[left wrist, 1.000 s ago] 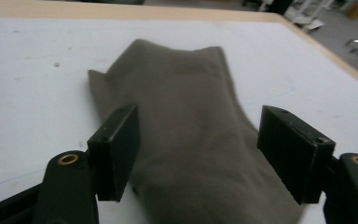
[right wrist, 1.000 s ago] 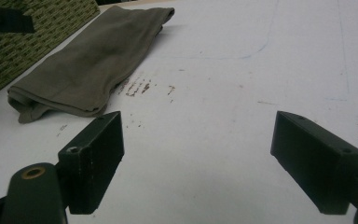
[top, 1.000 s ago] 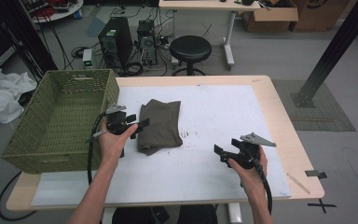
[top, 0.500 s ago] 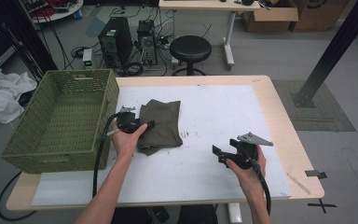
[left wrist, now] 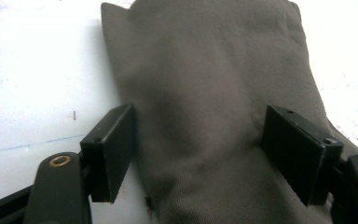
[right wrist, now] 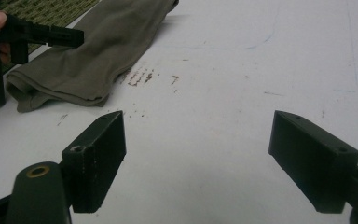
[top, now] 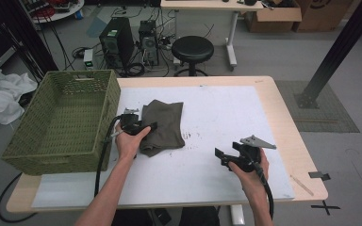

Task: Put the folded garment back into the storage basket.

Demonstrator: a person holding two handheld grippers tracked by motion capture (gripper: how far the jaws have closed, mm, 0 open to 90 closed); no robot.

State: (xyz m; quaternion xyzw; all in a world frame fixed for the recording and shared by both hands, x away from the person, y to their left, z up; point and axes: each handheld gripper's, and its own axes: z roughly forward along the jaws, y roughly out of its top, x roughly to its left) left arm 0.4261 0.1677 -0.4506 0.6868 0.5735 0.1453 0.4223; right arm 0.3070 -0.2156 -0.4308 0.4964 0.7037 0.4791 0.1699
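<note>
Workshop floor with computer towers and a round stool lies beyond a wooden worktop (top: 283, 108) covered by a white sheet. A green woven basket (top: 61, 117) sits at the 9 o'clock edge of the worktop. A folded olive-brown cloth (top: 165, 122) lies flat on the sheet just right of the basket, near centre.

Step in hand, as judged: the approach for a pick of the cloth, probably for transfer to the basket. The left tool (top: 139, 128) is low at the cloth's 9 o'clock edge. In the left gripper view its jaws stand wide apart and straddle a raised fold of the cloth (left wrist: 200, 116); they have just been opening. One pad looks to rest against the cloth's edge, but no squeeze is evident, so the cloth is not yet held.

The left forearm reaches in from 6 o'clock, wrist bent so the tool points toward 3 o'clock across the cloth.

The right tool (top: 228, 157) sits at 5 o'clock of the cloth, well apart from it, jaws spread over bare sheet, holding nothing, pointing toward 9 o'clock.

Next move calls for closing the left jaws firmly on the fold, catching all layers, before lifting.
</note>
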